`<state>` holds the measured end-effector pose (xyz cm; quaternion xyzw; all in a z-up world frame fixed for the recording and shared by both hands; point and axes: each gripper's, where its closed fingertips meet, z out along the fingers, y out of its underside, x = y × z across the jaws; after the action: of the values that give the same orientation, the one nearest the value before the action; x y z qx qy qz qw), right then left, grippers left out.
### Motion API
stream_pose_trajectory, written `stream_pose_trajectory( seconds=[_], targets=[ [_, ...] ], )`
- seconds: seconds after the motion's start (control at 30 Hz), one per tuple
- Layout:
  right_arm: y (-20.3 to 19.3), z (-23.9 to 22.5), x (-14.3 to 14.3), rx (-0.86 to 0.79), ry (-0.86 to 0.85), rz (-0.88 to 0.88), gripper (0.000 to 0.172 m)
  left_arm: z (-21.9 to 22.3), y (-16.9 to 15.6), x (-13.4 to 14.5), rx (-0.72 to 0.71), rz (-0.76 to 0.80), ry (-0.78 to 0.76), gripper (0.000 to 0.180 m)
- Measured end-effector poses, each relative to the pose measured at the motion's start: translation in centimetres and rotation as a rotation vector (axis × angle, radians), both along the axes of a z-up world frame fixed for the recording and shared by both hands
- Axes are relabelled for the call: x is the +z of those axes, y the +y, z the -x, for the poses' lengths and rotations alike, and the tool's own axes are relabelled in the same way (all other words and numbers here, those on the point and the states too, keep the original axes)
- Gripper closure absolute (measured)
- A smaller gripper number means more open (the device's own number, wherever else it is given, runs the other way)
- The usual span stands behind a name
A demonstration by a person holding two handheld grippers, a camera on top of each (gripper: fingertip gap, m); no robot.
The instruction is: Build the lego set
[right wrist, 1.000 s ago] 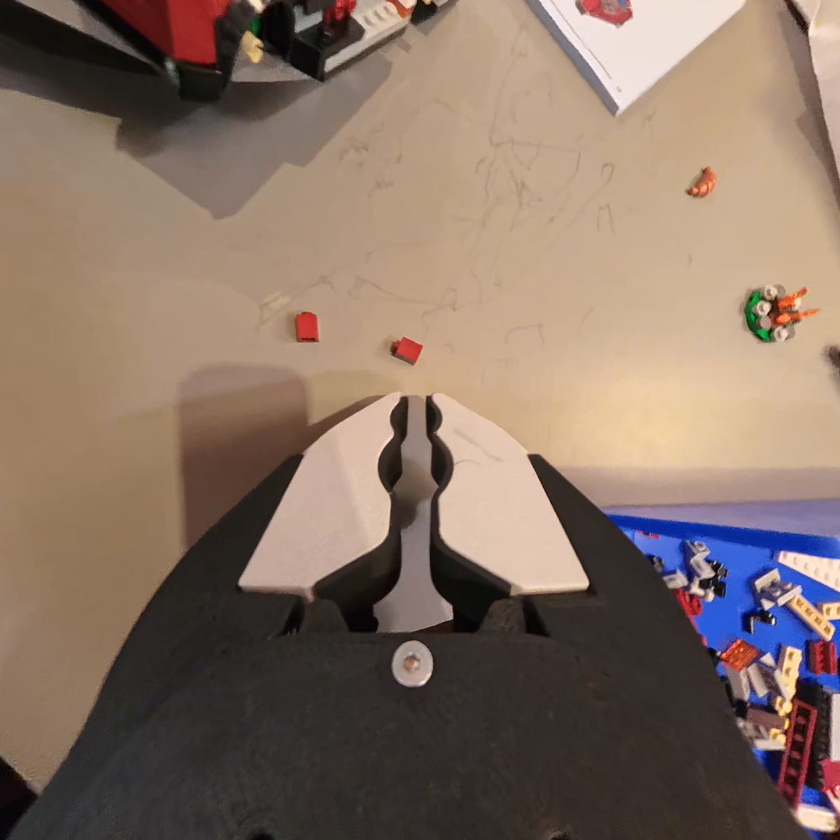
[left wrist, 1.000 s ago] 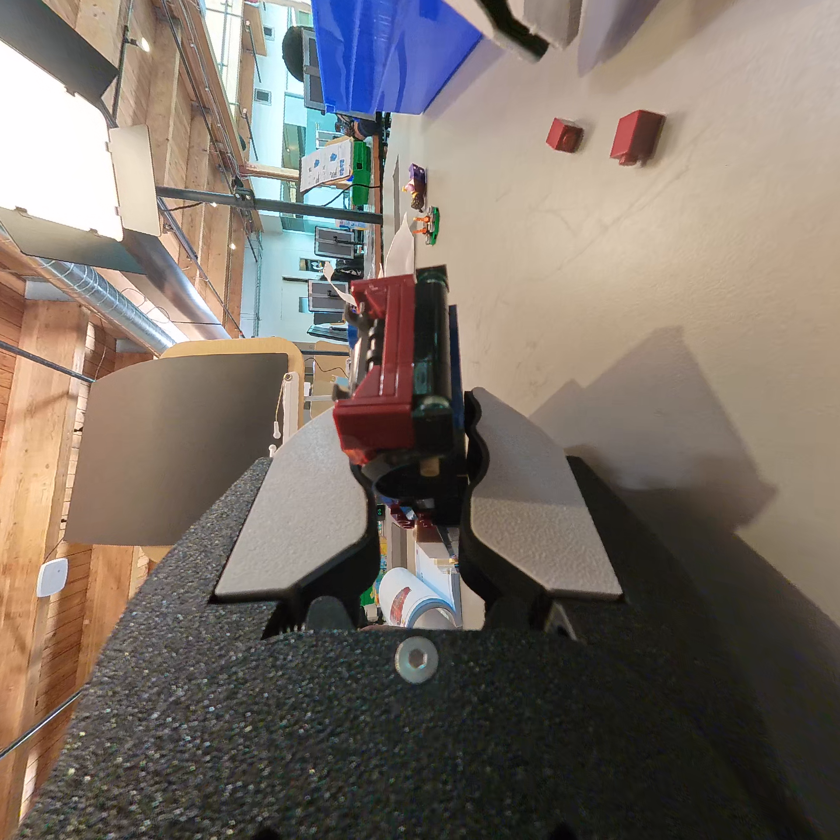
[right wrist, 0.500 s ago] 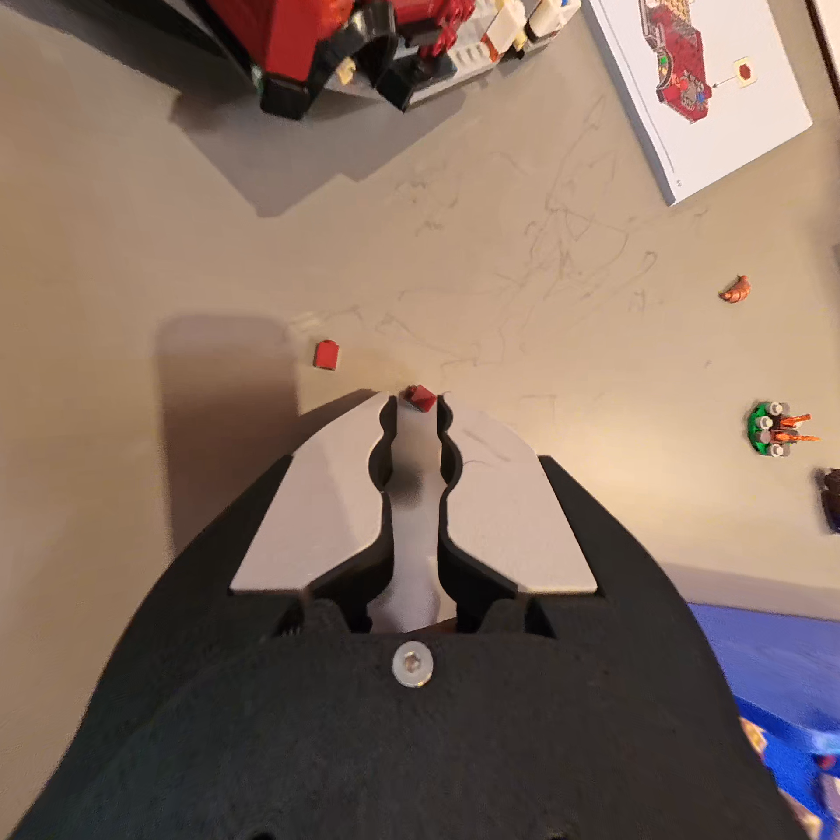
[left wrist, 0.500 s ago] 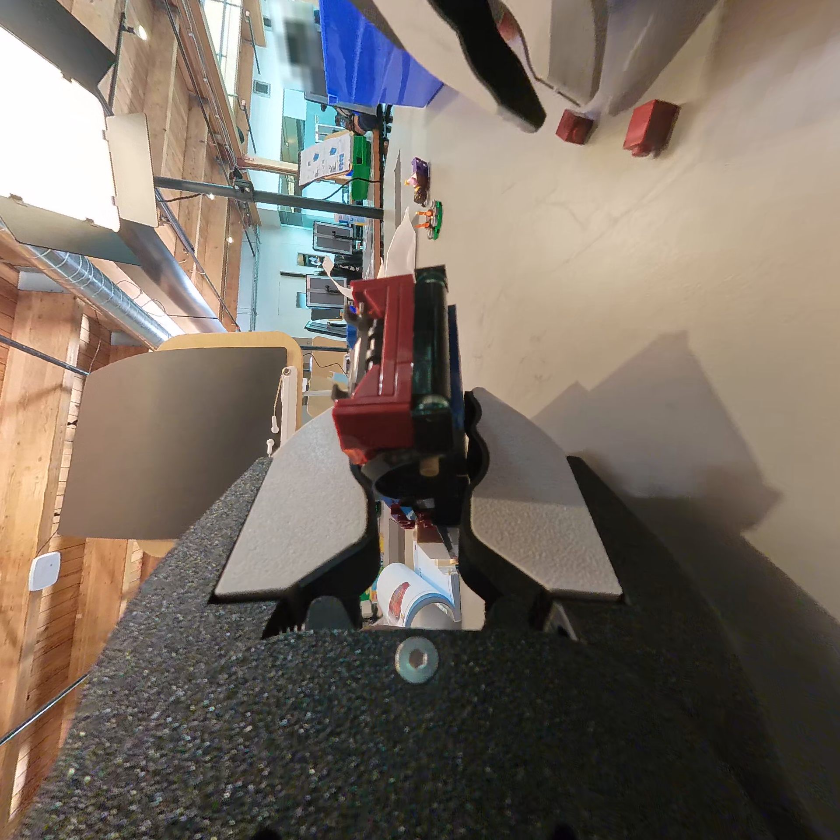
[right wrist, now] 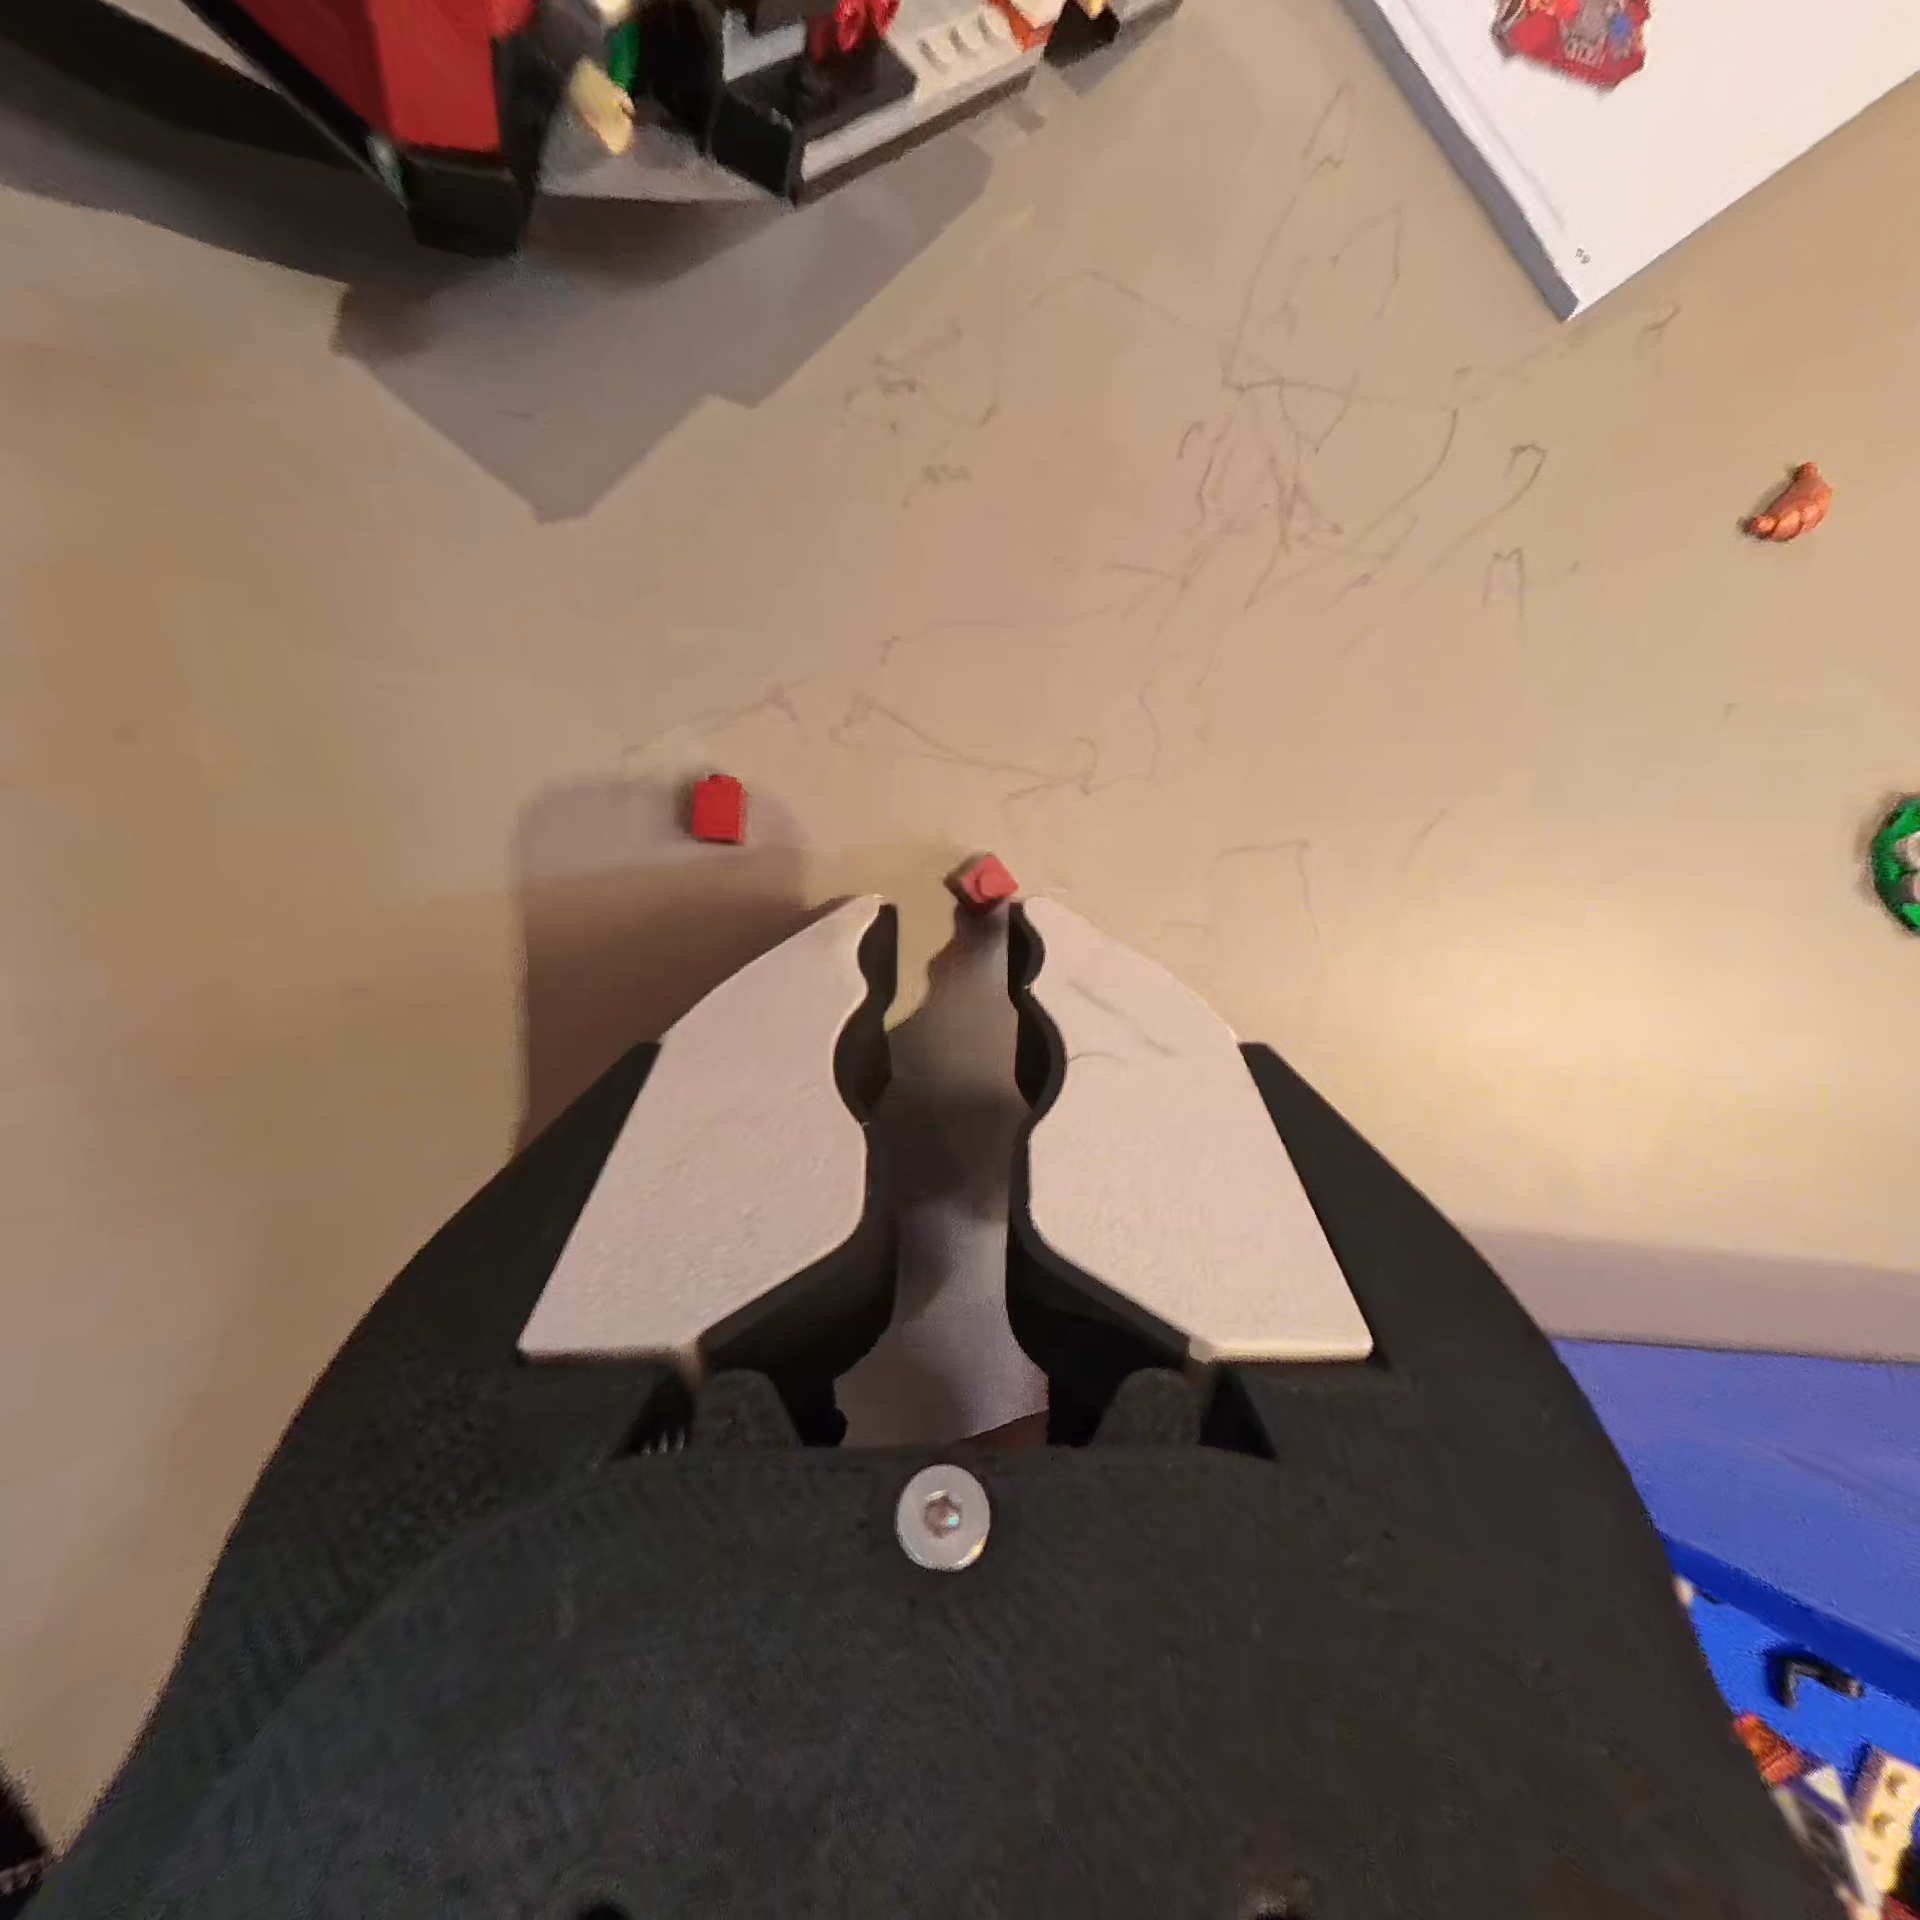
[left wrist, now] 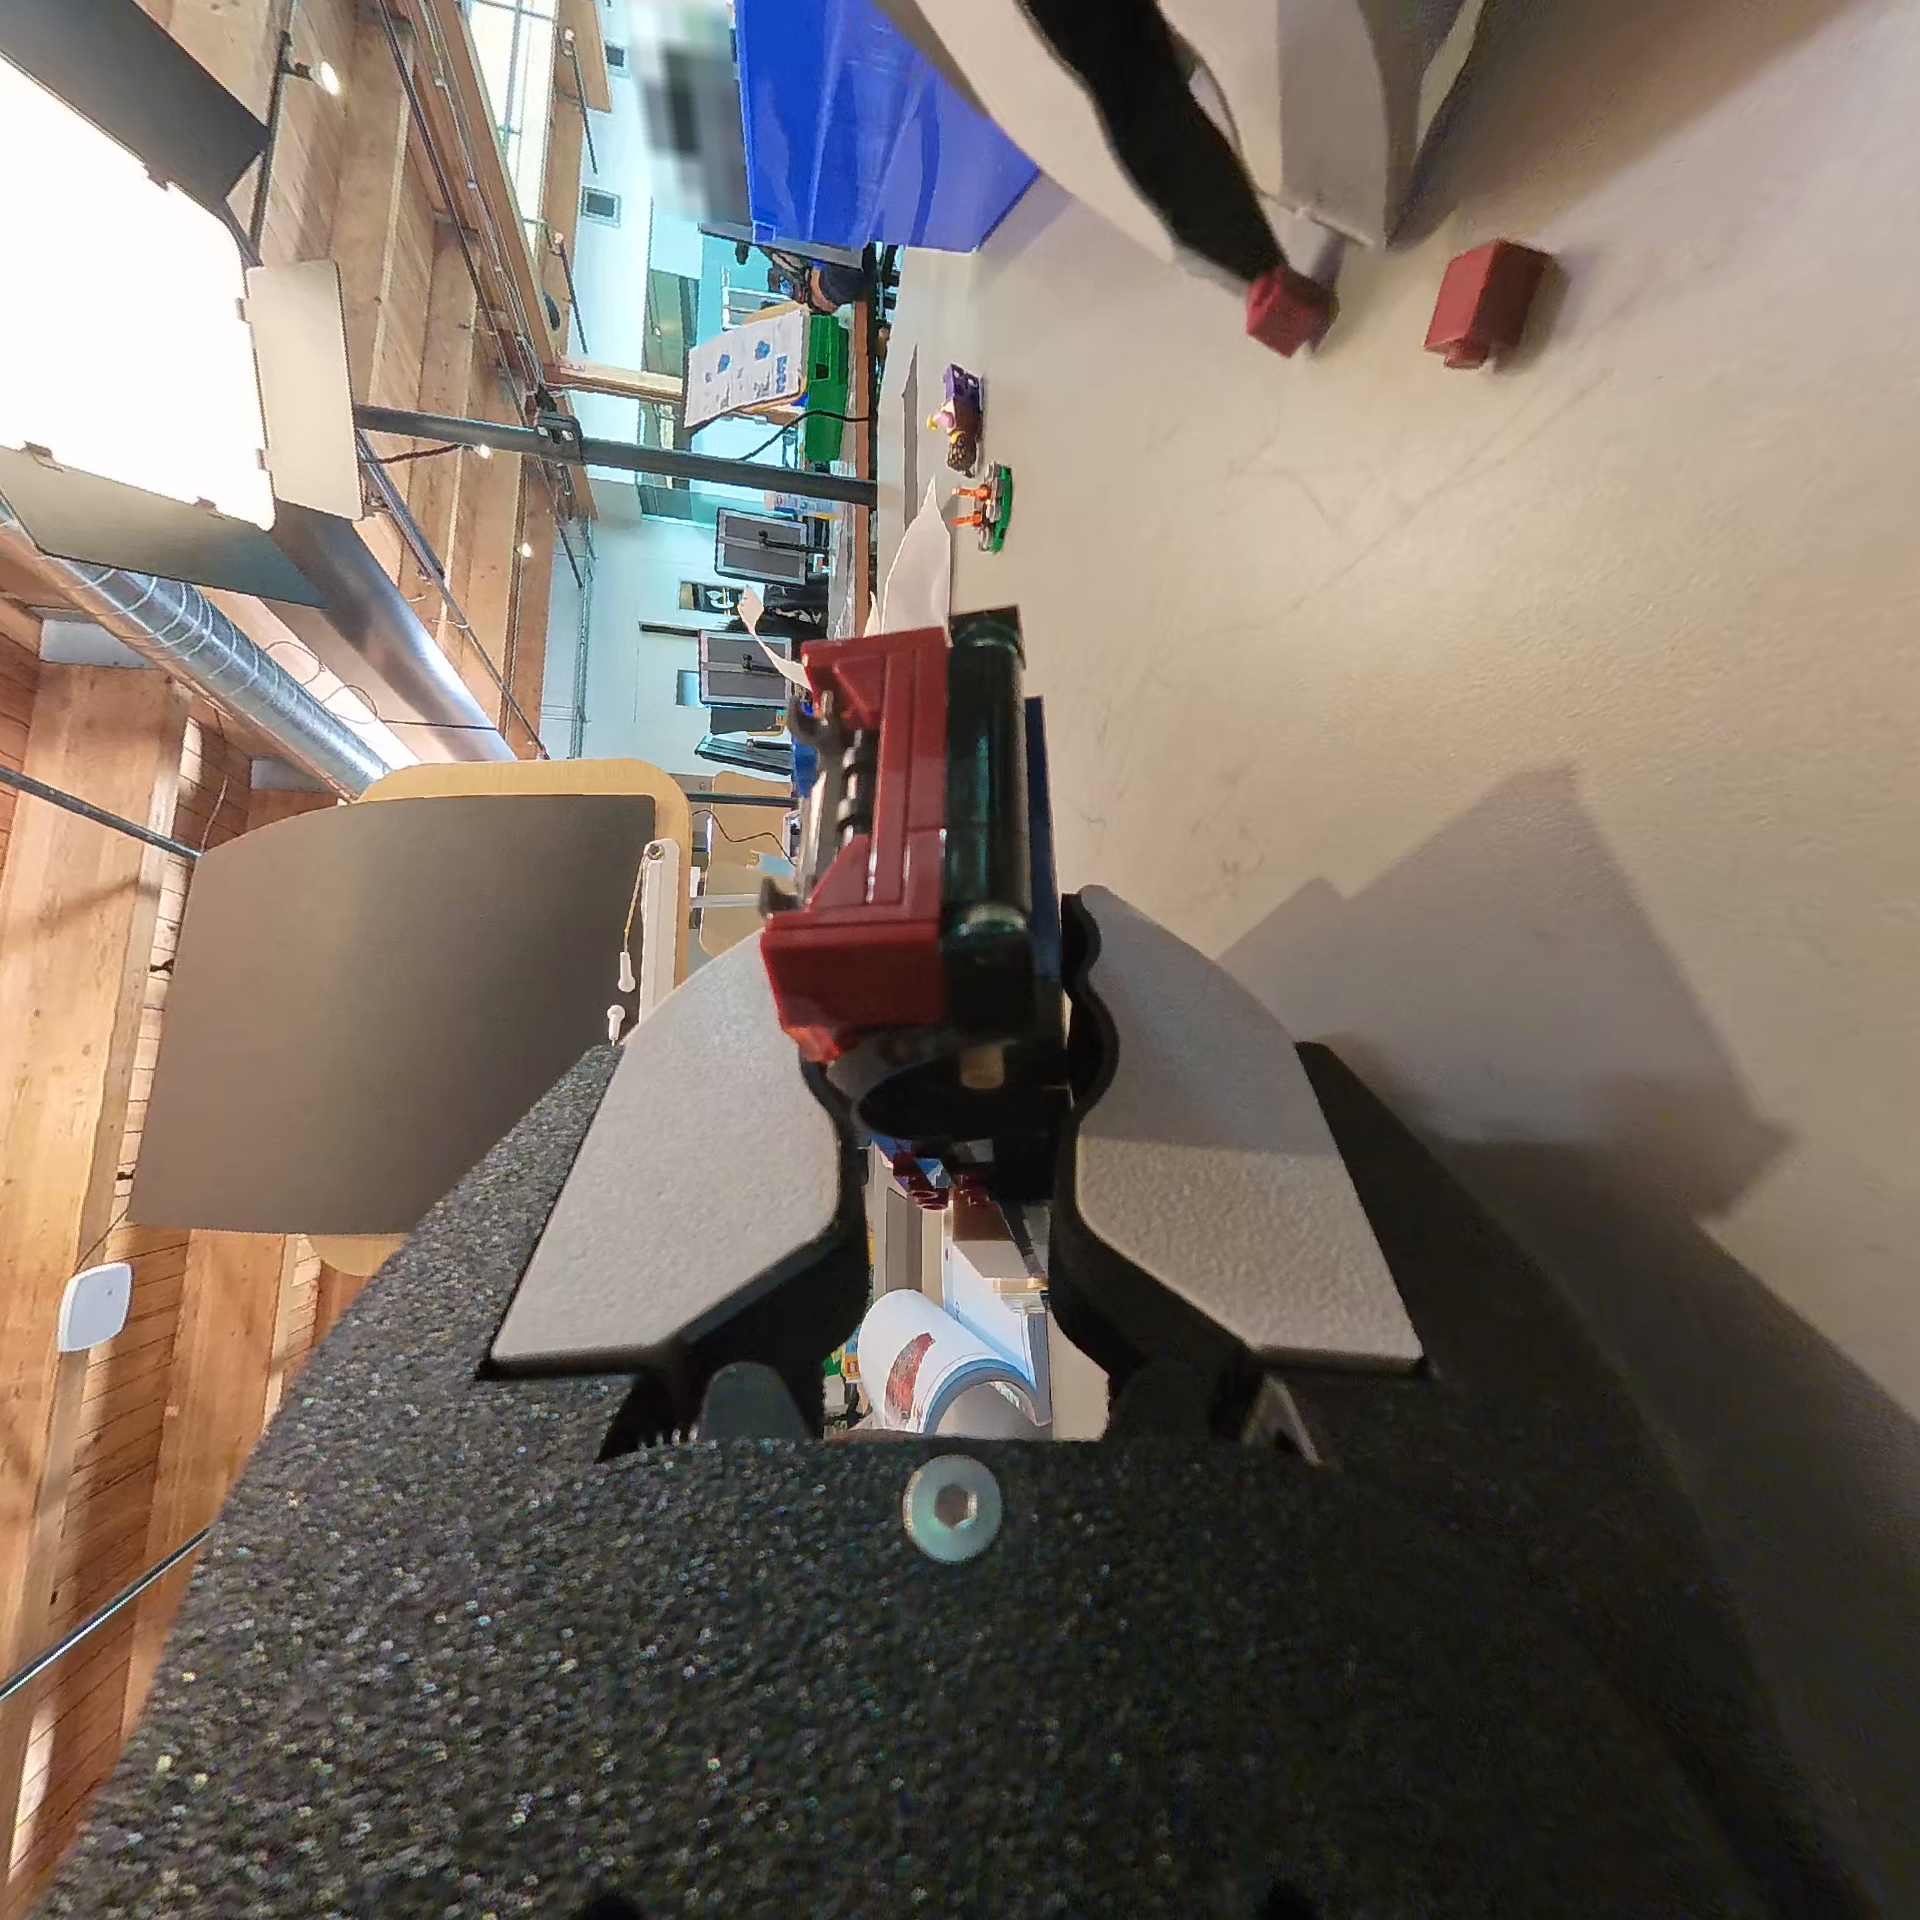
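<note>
Bare beige tabletop (right wrist: 1351, 935) spreads ahead of my right gripper (right wrist: 948, 914); a blue tray (right wrist: 1766, 1455) edges it at lower right, a white booklet (right wrist: 1662, 135) at the upper right. Its jaws stand narrowly apart, gripping nothing; a small red brick (right wrist: 982, 883) lies at the tips, near the right fingertip, a 2nd red brick (right wrist: 717, 808) to its left. My left gripper (left wrist: 940, 997) clamps a red-and-black brick model (left wrist: 914, 831), its long axis running straight ahead along the fingers.

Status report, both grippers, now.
Left gripper shut on red-and-black brick model. Right gripper open, small red brick at its fingers, on table. Nothing blocking.
</note>
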<state>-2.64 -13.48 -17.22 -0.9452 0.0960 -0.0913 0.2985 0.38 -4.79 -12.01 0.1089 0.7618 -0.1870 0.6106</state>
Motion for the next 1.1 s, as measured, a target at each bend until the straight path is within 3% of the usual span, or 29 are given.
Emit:
stream_pose_trajectory(
  seconds=[0.5,0.67,0.77,1.0,1.1],
  targets=[
    [0.4,-0.3,0.5,-0.076,0.062,-0.055,0.15,-0.2,-0.5,-0.1,-0.011,-0.012,-0.02,0.142],
    [0.8,-0.1,0.4,-0.043,0.069,-0.057,0.163,-0.3,-0.4,0.2,-0.019,-0.055,-0.082,0.142],
    [1.8,0.5,1.6,0.052,0.05,-0.11,0.163,-0.3,-0.4,0.4,-0.034,-0.065,-0.119,0.142],
    [6.2,3.3,8.6,0.411,0.063,-0.357,0.163,0.7,-1.5,1.5,-0.128,-0.088,-0.253,0.142],
    [7.2,4.4,10.1,0.519,0.092,-0.37,0.163,1.1,-1.7,1.7,-0.146,-0.102,-0.285,0.143]
  ],
)
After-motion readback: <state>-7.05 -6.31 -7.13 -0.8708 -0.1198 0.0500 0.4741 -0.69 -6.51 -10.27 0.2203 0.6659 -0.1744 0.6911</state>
